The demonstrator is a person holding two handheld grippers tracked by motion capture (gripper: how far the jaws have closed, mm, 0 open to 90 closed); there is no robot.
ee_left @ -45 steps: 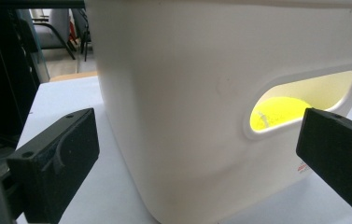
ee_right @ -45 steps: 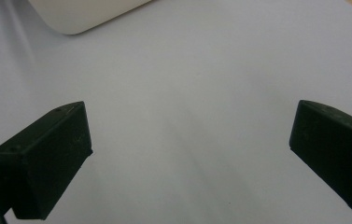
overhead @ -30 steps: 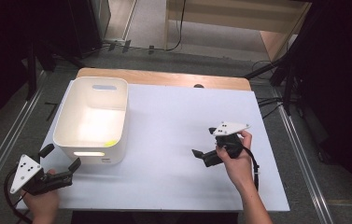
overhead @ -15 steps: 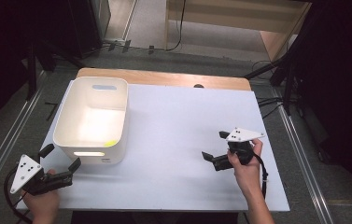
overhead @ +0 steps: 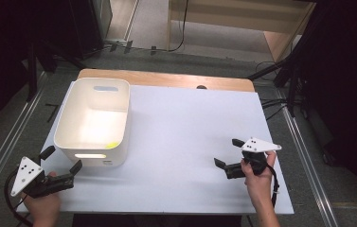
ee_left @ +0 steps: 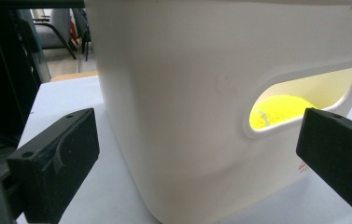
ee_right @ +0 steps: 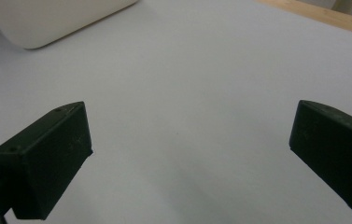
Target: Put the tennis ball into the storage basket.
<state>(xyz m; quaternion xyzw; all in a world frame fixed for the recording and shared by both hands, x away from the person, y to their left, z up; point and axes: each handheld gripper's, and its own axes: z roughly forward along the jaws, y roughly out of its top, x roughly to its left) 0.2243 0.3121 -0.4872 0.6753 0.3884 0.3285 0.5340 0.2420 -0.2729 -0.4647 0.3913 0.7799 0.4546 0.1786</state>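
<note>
High view first: a white bin (overhead: 94, 122) stands on the left part of a pale table (overhead: 185, 142), and a yellow ball (overhead: 111, 145) lies inside it at the near right corner of its floor; the left gripper (overhead: 62, 165) sits just beside the bin's near wall, its jaws spread wide and holding nothing; the right gripper (overhead: 223, 152) hovers well apart on the right side of the table, its jaws likewise released and empty, pointing toward the bin.

Left gripper view puts the bin's near wall (ee_left: 187, 107) close ahead between the two black jaws; the ball (ee_left: 281, 112) shows through the oval handle slot, bright against the lit interior; neither jaw touches the wall as far as I can tell.

Right gripper view shows bare table (ee_right: 187, 93) between its spread jaws, with a corner of the bin (ee_right: 47, 18) far off at the top left.

My reading is that the ball is already in the bin, so the placing step looks done and the hands are at rest or between steps; if the bin is next to be moved, the left gripper must close on the near wall or the slot's rim, squarely, so the bin does not tip and roll the ball; the right gripper would have to cross the table to steady the far side.
</note>
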